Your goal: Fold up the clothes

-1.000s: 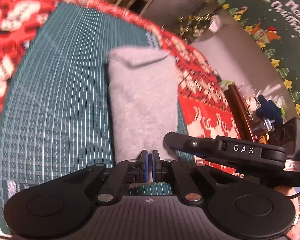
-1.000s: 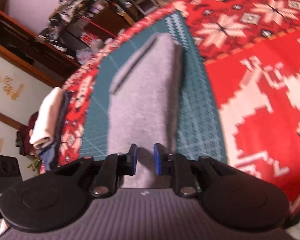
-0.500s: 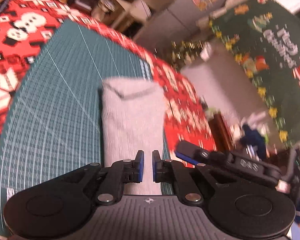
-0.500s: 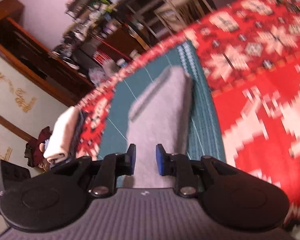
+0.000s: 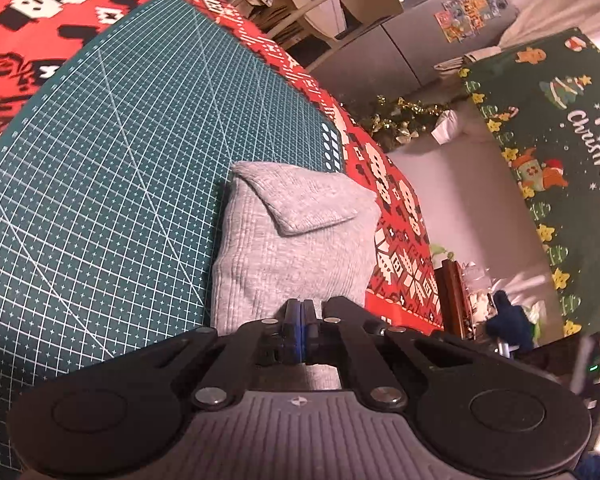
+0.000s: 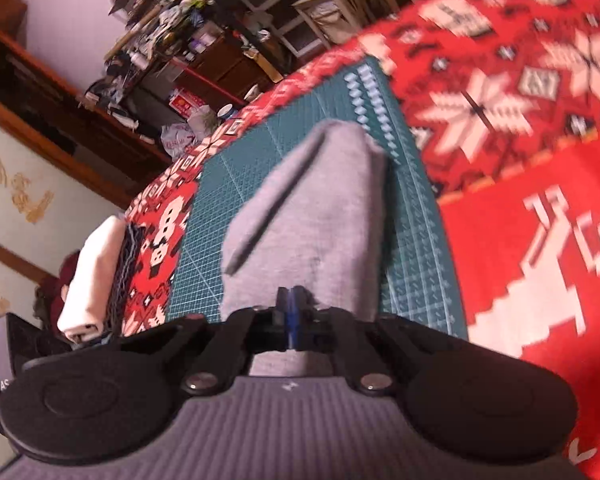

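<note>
The soft grey ribbed knit garment, folded into a narrow strip, looks light and floppy, likely to sag and slide unless taken by its near edge at two spots. It lies on the green gridded cutting mat on the worktop, stretching ahead of the jaws. The left gripper and the right gripper both have their jaws pressed together, apparently pinching that near hem.

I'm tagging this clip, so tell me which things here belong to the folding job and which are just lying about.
Part of the job:
- grey knit garment, folded narrow on the green cutting mat
- left claw, shut at its near edge
- right claw, shut at its near edge

Lying about:
- stack of folded clothes at the table edge
- red Christmas tablecloth
- green Christmas hanging
</note>
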